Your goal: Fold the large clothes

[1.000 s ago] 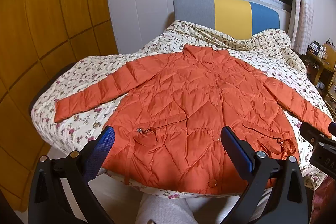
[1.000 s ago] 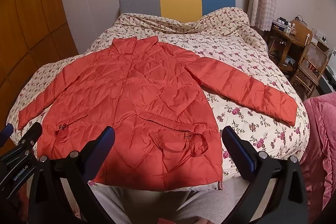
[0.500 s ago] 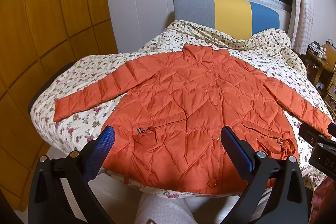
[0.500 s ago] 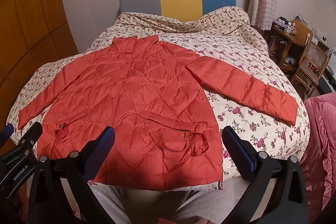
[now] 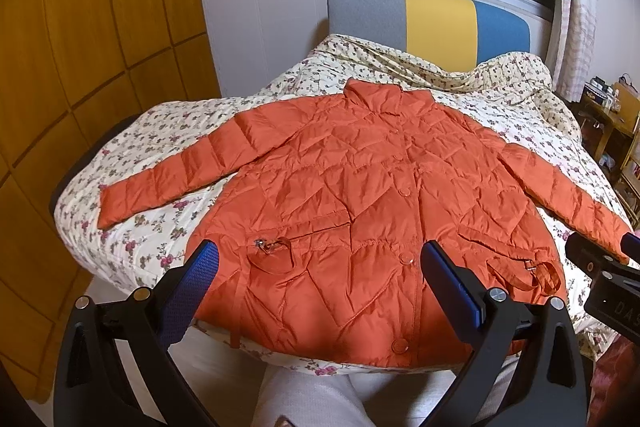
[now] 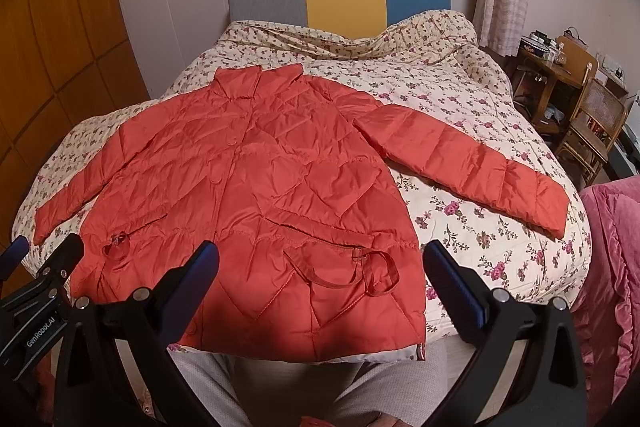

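While my left gripper (image 5: 318, 281) and right gripper (image 6: 320, 281) both hung spread wide and empty, the orange jacket (image 5: 360, 211) lay flat, seemingly buttoned, on the floral bed (image 6: 480, 227) just beyond their fingertips.

Hidden behind the left gripper (image 5: 318, 277) blue pads (image 5: 192, 283): parts of the orange jacket (image 5: 360, 203) hem. Cut off at the right edge: the right gripper (image 5: 608, 279), jaws out of sight. Too small to tell: clutter on the wooden desk (image 6: 556, 67). Cropped at the edge: the pink quilt (image 6: 612, 267).
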Demonstrator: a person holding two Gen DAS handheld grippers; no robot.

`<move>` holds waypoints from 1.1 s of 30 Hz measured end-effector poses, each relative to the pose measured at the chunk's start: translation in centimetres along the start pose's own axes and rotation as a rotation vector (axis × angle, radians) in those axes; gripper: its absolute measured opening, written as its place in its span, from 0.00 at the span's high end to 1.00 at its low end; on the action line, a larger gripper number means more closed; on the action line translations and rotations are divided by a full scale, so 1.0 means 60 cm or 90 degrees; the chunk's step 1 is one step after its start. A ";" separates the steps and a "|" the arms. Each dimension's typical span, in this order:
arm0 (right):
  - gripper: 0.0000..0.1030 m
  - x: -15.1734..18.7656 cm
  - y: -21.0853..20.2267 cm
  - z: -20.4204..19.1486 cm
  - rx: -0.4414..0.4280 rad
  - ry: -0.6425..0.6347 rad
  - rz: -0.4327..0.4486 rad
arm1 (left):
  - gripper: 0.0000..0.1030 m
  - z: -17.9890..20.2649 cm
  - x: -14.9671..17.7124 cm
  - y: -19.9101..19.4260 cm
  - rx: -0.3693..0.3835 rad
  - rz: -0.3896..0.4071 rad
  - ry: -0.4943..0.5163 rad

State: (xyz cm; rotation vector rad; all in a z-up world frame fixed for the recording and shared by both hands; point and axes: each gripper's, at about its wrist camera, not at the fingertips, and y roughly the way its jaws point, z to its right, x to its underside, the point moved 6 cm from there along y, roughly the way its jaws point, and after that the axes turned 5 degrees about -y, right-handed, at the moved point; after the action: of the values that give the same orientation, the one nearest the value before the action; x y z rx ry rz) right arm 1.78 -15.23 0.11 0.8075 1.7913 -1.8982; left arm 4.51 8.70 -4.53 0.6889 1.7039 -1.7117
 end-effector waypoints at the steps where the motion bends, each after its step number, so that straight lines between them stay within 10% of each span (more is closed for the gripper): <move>1: 0.02 0.000 0.001 0.000 -0.001 0.000 -0.001 | 0.03 0.000 0.001 -0.001 0.000 0.000 -0.001; 33: 0.02 0.006 0.019 0.010 0.001 -0.008 -0.017 | 0.03 0.004 0.008 0.013 0.005 -0.011 0.012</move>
State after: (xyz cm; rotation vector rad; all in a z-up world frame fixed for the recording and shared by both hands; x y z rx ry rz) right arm 2.18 -15.88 -0.97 0.7753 1.8010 -1.9177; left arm 4.78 8.43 -5.43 0.6984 1.7217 -1.7302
